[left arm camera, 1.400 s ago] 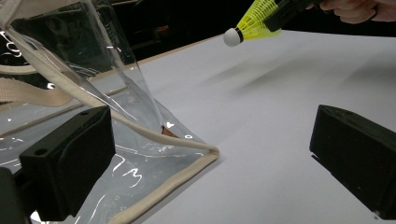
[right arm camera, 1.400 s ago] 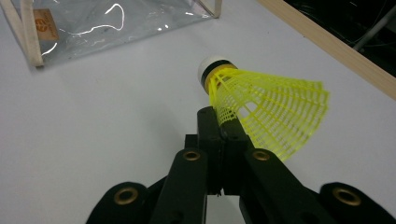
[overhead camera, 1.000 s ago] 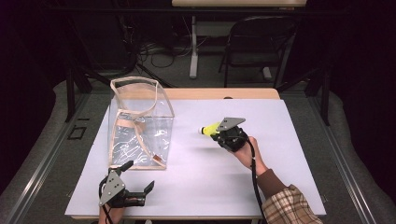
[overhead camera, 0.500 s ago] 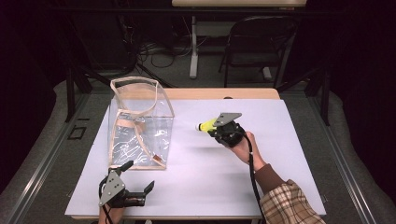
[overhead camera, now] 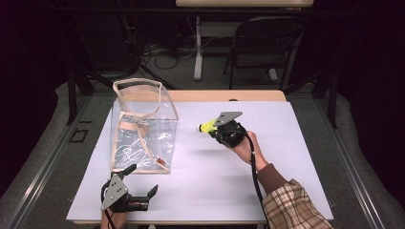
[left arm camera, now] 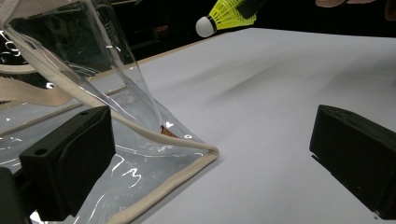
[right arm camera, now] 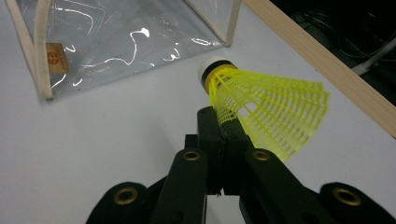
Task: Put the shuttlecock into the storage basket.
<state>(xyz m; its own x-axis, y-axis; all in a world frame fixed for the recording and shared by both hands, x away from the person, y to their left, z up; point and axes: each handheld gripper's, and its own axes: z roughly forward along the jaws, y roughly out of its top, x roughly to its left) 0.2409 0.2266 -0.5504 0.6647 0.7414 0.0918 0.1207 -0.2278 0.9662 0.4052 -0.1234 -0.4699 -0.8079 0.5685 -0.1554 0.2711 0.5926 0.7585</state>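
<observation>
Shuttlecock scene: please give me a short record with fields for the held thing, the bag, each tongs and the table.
held thing: yellow shuttlecock, white cork tip toward the bag
bag: clear plastic bag with beige trim, standing upright, top open
right tongs: shut on the shuttlecock's skirt, held above the table
left tongs: open, by the bag's near corner, gripping nothing
table: white sheet on a wooden top

The right gripper (right arm camera: 223,122) pinches the yellow shuttlecock (right arm camera: 261,109) by its skirt edge, cork ahead of the jaws, clear bag (right arm camera: 126,39) beyond.
</observation>
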